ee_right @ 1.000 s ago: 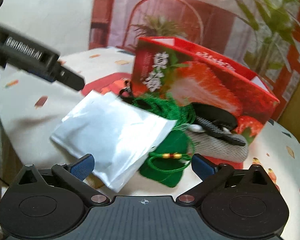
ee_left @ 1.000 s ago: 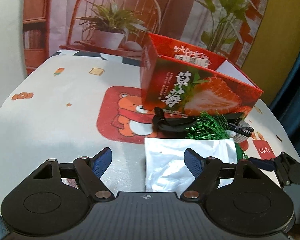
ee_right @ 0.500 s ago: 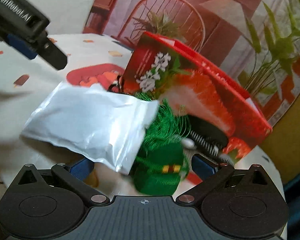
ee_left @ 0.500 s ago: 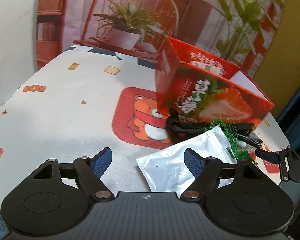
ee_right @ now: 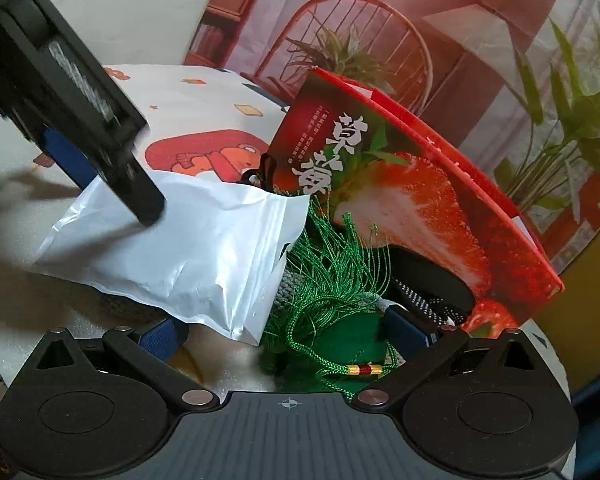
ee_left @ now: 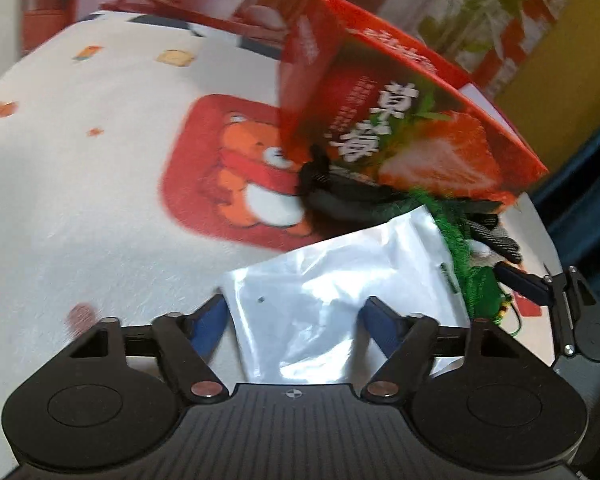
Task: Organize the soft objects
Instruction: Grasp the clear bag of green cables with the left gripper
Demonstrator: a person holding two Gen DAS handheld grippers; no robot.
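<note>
White plastic pouch [ee_left: 340, 304] lies tilted on the table [ee_left: 100, 200], its far edge propped on the green tassel [ee_right: 332, 272] heap. My left tongs [ee_left: 292, 318] are spread wide, blue pads either side of the pouch's near end, not pinching it. My right tongs [ee_right: 284, 330] are open too, hanging over the green drawstring bag [ee_right: 352, 344] with its gold-and-red bead cord. Just behind the tassel sit a black padded piece [ee_right: 432, 280] and grey knit fabric [ee_right: 292, 292], all pressed against the red strawberry box [ee_right: 400, 200]. Bear print on the tablecloth [ee_left: 244, 176] to the left.
</note>
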